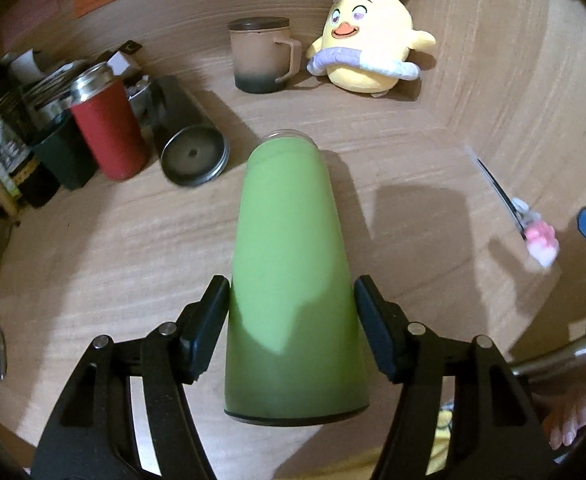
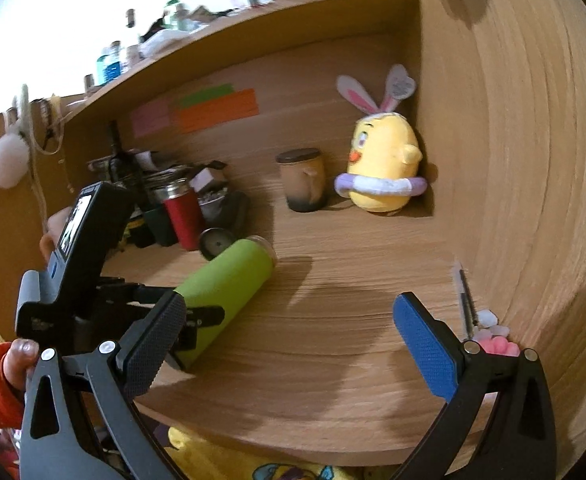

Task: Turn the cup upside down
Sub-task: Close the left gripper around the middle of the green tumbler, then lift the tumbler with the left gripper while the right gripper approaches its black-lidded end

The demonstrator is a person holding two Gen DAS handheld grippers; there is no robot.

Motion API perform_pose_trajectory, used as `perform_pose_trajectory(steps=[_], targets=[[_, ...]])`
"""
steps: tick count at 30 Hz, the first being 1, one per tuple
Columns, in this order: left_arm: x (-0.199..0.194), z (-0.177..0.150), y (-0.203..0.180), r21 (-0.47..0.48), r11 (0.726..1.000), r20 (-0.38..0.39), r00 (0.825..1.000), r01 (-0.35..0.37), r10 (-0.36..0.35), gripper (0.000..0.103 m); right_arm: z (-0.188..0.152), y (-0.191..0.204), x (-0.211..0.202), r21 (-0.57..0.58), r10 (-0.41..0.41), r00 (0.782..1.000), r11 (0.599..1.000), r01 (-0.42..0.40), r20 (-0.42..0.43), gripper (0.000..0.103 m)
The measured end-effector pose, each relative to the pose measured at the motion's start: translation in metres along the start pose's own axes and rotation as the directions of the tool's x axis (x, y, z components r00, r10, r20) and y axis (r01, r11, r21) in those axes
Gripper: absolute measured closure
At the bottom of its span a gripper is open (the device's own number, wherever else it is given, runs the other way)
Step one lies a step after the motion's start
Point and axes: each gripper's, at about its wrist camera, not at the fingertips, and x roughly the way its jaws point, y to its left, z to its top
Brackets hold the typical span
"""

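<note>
in the left wrist view the left claw [image 1: 291, 326] is clamped on the plain, unlabelled matte green cup [image 1: 289, 280], tipped mouth-forward above the wooden surface [image 1: 113, 248], while the right wrist view shows the right claw [image 2: 289, 352] spread apart and empty beside that tilted cup [image 2: 225, 292].

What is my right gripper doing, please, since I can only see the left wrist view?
Observer: The right gripper is open and empty, its fingers clear of the green cup.
Operator: Thank you. How does the cup sit from that side?
Observer: It is tilted, with its base in the left gripper and its clear rim pointing away, low over the desk.
Operator: Is anything above the desk?
Observer: A shelf carries bottles.
</note>
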Motion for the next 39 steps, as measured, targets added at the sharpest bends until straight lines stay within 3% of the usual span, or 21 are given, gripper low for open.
perform_pose_trajectory(steps=[5,10,12,16,21,26,34,39], targets=[[-0.012,-0.007,0.010,-0.040,0.998,-0.004,0.999,0.050,-0.050,0.042,-0.003,0.013,-0.005,-0.029,0.021,1.000,0.999,-0.021,0.007,0.000],[-0.056,-0.006,0.019,-0.052,0.994,0.133,0.987,0.093,-0.086,0.046,-0.004,0.019,-0.003,-0.034,0.034,0.999,0.999,-0.034,-0.009,0.000],[-0.074,-0.006,0.025,-0.046,0.995,0.196,0.978,0.084,-0.073,0.046,-0.003,0.022,-0.001,-0.028,0.051,0.999,0.998,-0.051,-0.015,0.000],[-0.088,-0.013,0.047,-0.058,0.997,0.245,0.969,0.044,-0.028,0.046,-0.006,0.038,0.011,-0.033,0.087,0.995,0.995,-0.089,-0.043,0.000],[-0.081,-0.032,0.083,-0.082,0.996,0.233,0.971,-0.042,0.060,0.046,-0.021,0.077,0.047,-0.083,0.138,0.981,0.985,-0.150,-0.134,0.000],[-0.056,-0.056,0.103,-0.062,0.998,0.157,0.987,-0.034,0.044,0.046,-0.041,0.112,0.080,-0.139,0.131,0.972,0.977,-0.159,-0.194,0.000],[-0.048,-0.072,0.126,-0.097,0.995,0.171,0.984,-0.024,0.041,0.046,-0.060,0.130,0.110,-0.170,-0.029,0.984,0.985,-0.001,-0.175,0.000],[-0.043,-0.073,0.129,-0.108,0.994,0.170,0.985,-0.003,0.021,0.046,-0.059,0.119,0.108,-0.136,-0.018,0.987,0.991,-0.004,-0.160,0.012]])
